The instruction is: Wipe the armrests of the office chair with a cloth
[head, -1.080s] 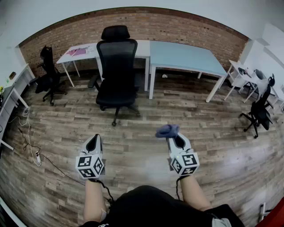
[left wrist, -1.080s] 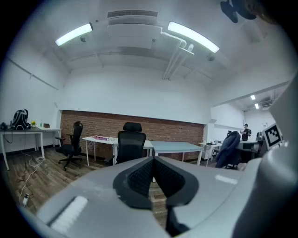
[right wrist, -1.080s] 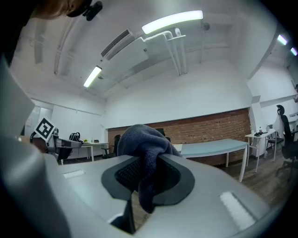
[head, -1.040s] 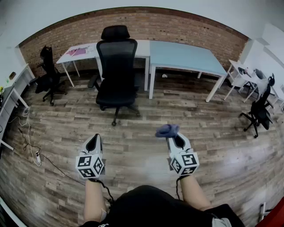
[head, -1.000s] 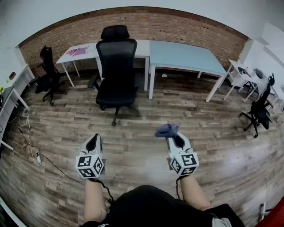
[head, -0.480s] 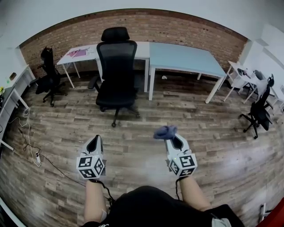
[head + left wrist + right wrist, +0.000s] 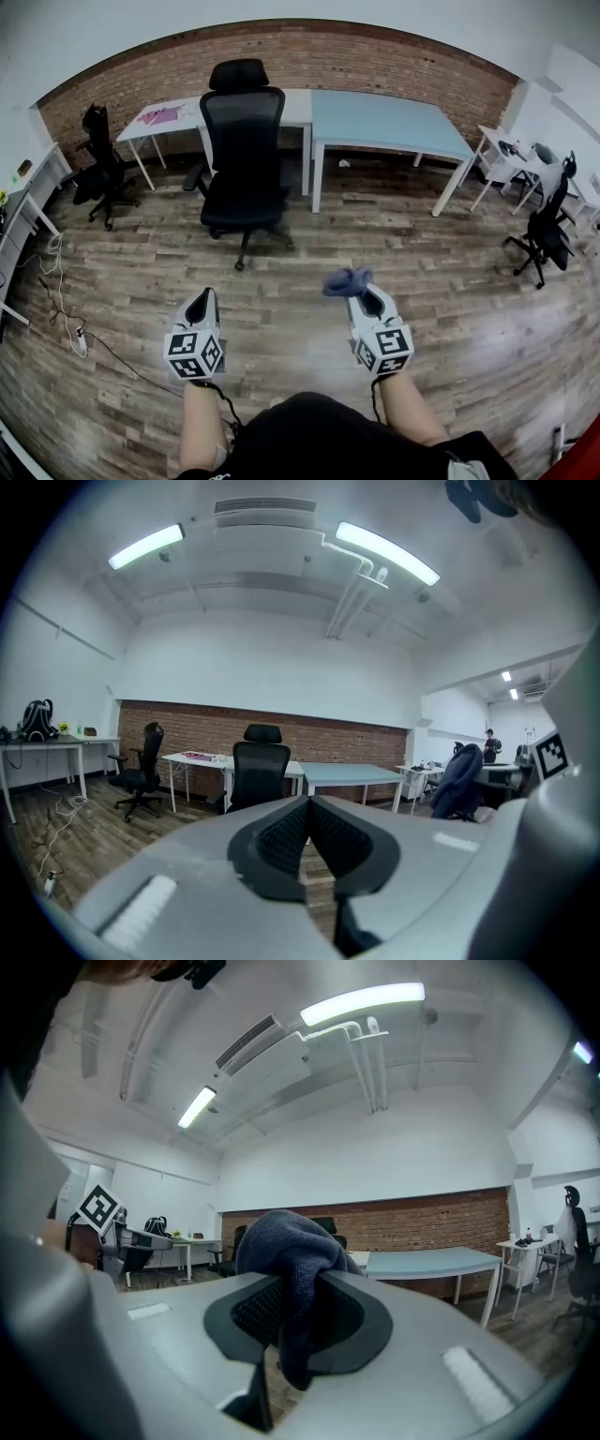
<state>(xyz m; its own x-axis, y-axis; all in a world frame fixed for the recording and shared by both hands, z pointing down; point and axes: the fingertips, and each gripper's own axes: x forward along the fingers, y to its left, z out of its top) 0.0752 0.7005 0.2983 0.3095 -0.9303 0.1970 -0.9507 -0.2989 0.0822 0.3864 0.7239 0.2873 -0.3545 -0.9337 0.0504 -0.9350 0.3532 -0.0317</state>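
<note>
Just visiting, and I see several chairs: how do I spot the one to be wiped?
Look to the brick wall at the far end, where a white table and a pale blue table stand side by side. The office chair stands in front of the white one, near where they meet. Unlike the black chairs off to either side, it stands alone in the middle.

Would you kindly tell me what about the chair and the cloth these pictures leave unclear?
- Office chair, right gripper view: mostly hidden behind the cloth.
- Cloth's full size, both views: bunched in the right gripper.
- Armrests, head view: too small to judge their cleanliness.
</note>
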